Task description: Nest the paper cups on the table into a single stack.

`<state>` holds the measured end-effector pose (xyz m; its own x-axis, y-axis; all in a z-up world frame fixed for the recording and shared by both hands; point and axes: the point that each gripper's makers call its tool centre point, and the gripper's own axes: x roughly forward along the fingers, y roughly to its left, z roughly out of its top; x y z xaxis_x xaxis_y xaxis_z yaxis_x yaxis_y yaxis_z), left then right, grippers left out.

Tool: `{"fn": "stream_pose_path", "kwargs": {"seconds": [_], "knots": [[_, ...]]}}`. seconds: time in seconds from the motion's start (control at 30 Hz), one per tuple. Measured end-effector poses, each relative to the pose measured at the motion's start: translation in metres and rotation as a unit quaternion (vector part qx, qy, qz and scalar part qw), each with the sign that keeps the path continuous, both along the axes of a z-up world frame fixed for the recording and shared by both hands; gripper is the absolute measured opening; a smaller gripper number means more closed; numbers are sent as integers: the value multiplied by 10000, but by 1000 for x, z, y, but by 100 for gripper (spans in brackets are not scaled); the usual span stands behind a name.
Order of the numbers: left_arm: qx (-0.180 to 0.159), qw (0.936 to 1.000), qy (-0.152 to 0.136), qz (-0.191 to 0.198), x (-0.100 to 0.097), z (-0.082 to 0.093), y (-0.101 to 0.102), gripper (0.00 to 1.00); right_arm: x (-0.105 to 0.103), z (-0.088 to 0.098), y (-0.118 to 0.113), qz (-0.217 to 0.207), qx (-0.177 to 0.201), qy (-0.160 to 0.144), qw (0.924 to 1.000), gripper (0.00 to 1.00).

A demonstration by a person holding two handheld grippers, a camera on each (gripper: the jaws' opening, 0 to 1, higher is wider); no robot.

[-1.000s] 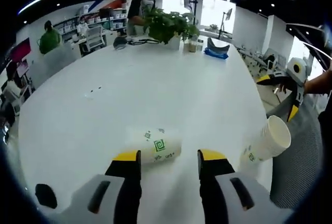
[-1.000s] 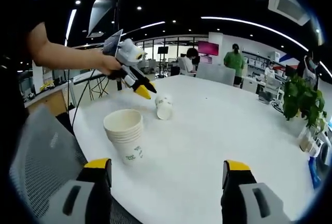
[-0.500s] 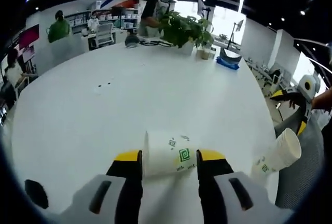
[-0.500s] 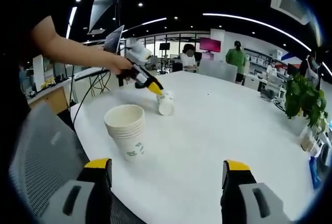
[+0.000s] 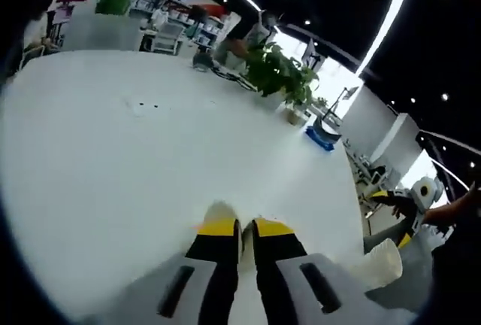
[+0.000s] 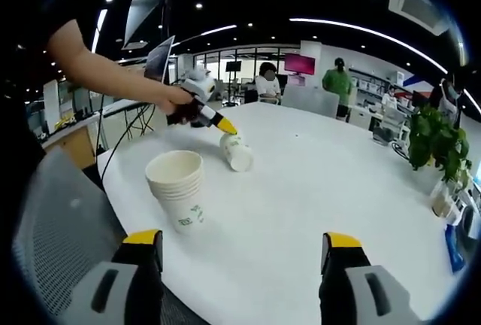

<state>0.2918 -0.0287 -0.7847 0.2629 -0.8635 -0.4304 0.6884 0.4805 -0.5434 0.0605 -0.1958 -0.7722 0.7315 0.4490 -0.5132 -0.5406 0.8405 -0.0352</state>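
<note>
A lone white paper cup (image 6: 237, 153) with a green logo lies on its side on the white round table (image 6: 316, 189). My left gripper (image 6: 223, 126), held by a person's hand, is shut on its wall near the base. In the left gripper view the yellow-tipped jaws (image 5: 237, 229) stand almost together, with a sliver of the cup (image 5: 217, 211) showing above them. A stack of nested cups (image 6: 179, 189) stands upright near the table's edge, also seen as the stack (image 5: 380, 263) at the lower right. My right gripper (image 6: 242, 248) hangs open, short of the stack, holding nothing.
A potted plant (image 5: 276, 74) and a blue item (image 5: 319, 134) sit at the table's far side; the plant (image 6: 432, 141) is at the right. A grey mesh chair (image 6: 52, 227) stands by the table's edge near the stack. People and desks fill the background.
My left gripper's jaws have gone from open around the lying cup to shut on it, and its view has tilted. The right gripper stays open and still.
</note>
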Motion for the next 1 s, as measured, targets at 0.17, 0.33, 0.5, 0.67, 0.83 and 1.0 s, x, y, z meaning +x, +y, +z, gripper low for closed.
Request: {"fn": "stream_pose_path", "kwargs": {"seconds": [0.17, 0.33, 0.5, 0.67, 0.83, 1.0], "knots": [[-429, 9985, 311, 156, -16, 1, -7, 4, -1, -1, 1, 22, 0, 16, 10000, 88], [-683, 9963, 495, 183, -24, 3, -14, 2, -1, -1, 2, 53, 5, 34, 10000, 88], [-854, 9940, 683, 16, -37, 4, -22, 1, -2, -1, 3, 72, -8, 46, 10000, 87], [-1063, 9915, 740, -115, -47, 11, -28, 0, -2, 0, 3, 75, -7, 31, 10000, 87], [-1054, 9922, 622, -244, -52, 18, -27, 0, -2, 0, 3, 93, 2, 13, 10000, 87], [-903, 9945, 470, -260, -58, 26, -23, 0, -2, 1, 3, 101, 19, -19, 9999, 87]]}}
